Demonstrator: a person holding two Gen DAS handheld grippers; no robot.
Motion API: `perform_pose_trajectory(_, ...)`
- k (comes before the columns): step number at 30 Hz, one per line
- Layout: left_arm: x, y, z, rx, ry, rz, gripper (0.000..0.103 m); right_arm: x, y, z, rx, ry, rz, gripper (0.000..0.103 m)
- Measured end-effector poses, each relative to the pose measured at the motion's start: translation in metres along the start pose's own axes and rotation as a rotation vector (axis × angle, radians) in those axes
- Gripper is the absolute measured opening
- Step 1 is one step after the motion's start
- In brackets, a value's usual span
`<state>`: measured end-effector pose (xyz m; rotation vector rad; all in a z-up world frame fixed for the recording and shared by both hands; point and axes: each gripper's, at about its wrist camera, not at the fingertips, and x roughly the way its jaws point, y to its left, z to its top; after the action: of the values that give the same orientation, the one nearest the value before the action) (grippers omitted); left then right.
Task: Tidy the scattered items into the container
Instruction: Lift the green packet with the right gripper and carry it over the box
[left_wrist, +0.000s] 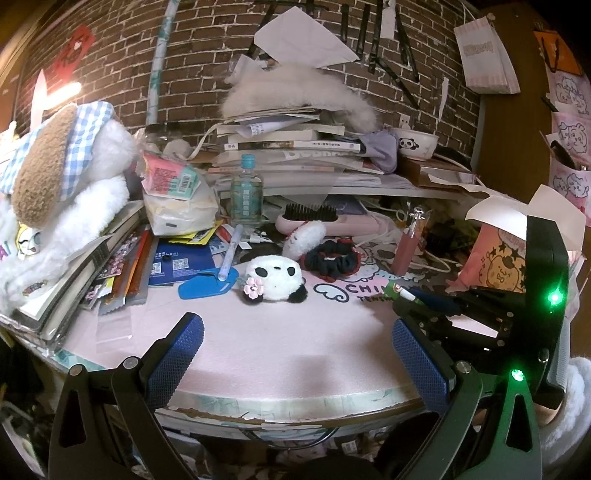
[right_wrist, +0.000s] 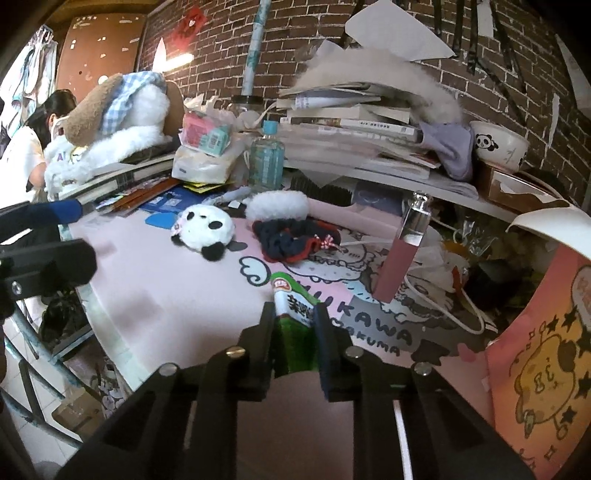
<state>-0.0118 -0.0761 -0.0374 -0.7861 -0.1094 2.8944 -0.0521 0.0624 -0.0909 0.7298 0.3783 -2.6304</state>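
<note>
My right gripper (right_wrist: 293, 317) is shut on a green and white packet (right_wrist: 293, 306) and holds it over the pink desk mat (right_wrist: 166, 288); the packet also shows in the left wrist view (left_wrist: 400, 293). My left gripper (left_wrist: 295, 339) is open and empty above the mat's front edge. A panda plush (left_wrist: 275, 278) lies mid-mat, also in the right wrist view (right_wrist: 207, 229). Behind it are a dark scrunchie (left_wrist: 330, 258), a white fluffy scrunchie (left_wrist: 304, 238) and a pink lip gloss tube (left_wrist: 406, 243). A pink paper bag (right_wrist: 546, 350) stands open at the right.
Books (left_wrist: 288, 144) are stacked at the back with a panda bowl (left_wrist: 415, 142). A big white plush (left_wrist: 59, 192) sits left on books. A blue-capped bottle (left_wrist: 246, 192), a pink hairbrush (left_wrist: 317, 218), a pen (left_wrist: 231, 251) and cables (right_wrist: 465, 314) clutter the desk.
</note>
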Motion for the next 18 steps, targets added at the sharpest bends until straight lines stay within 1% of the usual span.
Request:
perform_pose_trajectory(3,-0.001,0.000,0.001,-0.001,-0.003,-0.004,0.102,-0.002,0.000,0.001,0.001,-0.003,-0.001,0.014)
perform_pose_trajectory(8,-0.001,0.000,0.002,-0.005,-0.004,-0.007,0.102,-0.008,-0.009,0.005,0.065,0.003,0.063,0.013)
perform_pose_trajectory(12,-0.002,-0.001,0.002,0.001,-0.003,-0.005,0.102,-0.006,-0.014,0.007,0.092,0.015,0.064,0.012)
perform_pose_trajectory(15,-0.002,-0.003,0.003,0.002,-0.004,-0.008,0.102,0.002,-0.017,0.007,0.105,0.043,0.057,0.015)
perform_pose_trajectory(18,-0.002,-0.003,0.002,0.000,-0.004,-0.009,0.102,0.003,-0.018,0.007,0.106,0.042,0.044,0.015)
